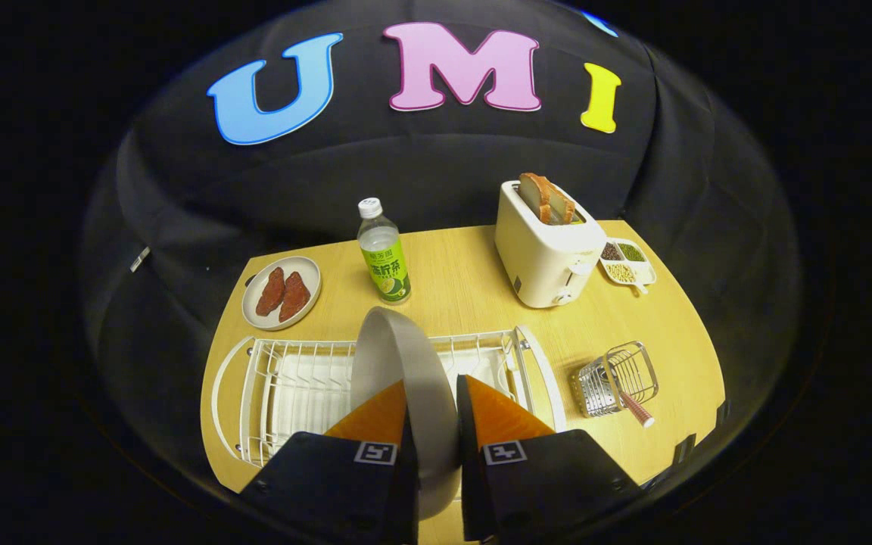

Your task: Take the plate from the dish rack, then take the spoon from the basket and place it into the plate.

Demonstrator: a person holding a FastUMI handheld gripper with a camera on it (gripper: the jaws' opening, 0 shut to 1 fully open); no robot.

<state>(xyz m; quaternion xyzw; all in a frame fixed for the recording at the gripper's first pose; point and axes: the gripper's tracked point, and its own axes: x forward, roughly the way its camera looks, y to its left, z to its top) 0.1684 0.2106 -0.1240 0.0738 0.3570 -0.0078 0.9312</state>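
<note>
Gripper view: we find the gripper (433, 412) with both fingers pressed on the grey plate (398, 356), one on each face, the plate standing on edge between them. The plate sits above the white dish rack (284, 382); we cannot tell whether its lower rim is clear of the wires.

Just beyond the plate stands a bottle (384, 253) with a green label. Off to one side of it, a small dish (282, 292) carries two reddish pieces. On the other side we note a toaster (546, 253) holding bread slices, and next to it a divided tray (627, 263) of grains. Nearer the fingers, beside the rack's end, a wire basket (616, 377) lies on the wooden table (466, 295), with the spoon (633, 405) handle sticking out of it.

We judge the first step to be in hand: the plate is gripped but not yet set down. The next move calls for lifting it clear of the rack, laying it flat on bare table, releasing, then going to the basket for the spoon.
</note>
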